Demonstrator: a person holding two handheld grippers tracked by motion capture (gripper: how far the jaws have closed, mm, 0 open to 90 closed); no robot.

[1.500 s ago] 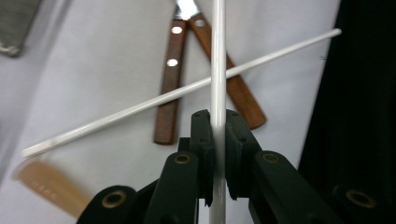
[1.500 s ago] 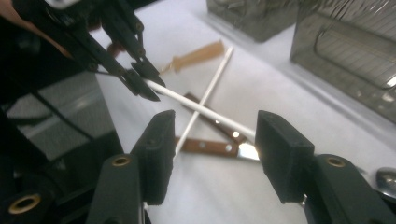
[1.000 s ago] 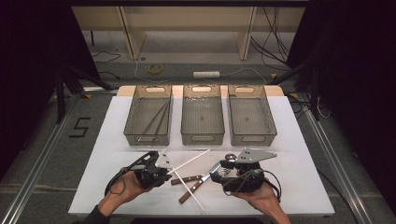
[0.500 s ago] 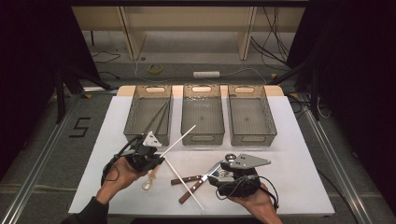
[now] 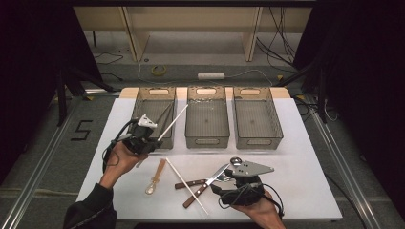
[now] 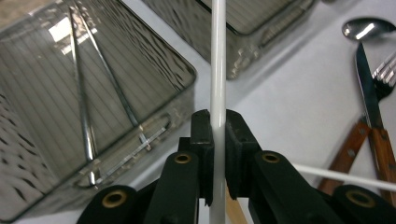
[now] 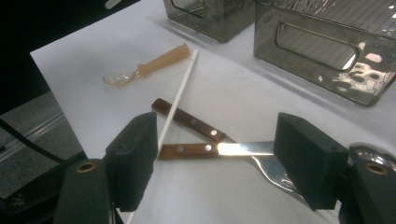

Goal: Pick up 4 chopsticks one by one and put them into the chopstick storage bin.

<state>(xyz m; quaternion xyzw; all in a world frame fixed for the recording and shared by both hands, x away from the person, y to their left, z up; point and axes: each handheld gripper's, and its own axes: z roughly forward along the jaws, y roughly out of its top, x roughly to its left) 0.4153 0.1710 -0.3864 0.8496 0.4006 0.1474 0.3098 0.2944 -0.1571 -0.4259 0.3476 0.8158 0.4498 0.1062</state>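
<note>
The left tongs (image 5: 154, 141) pinch a white chopstick (image 5: 173, 123), lifted off the desk (image 5: 305, 157) and slanting toward one o'clock over the near rim of the left bin (image 5: 154, 114), which holds metal chopsticks (image 6: 81, 93). The right tongs (image 5: 224, 177) have just been opening and stand spread, empty, above a crossed wooden-handled knife (image 7: 210, 150) and fork (image 7: 187, 122). A second white chopstick (image 5: 187, 186) and an amber spoon (image 5: 155, 177) lie between the hands.
</note>
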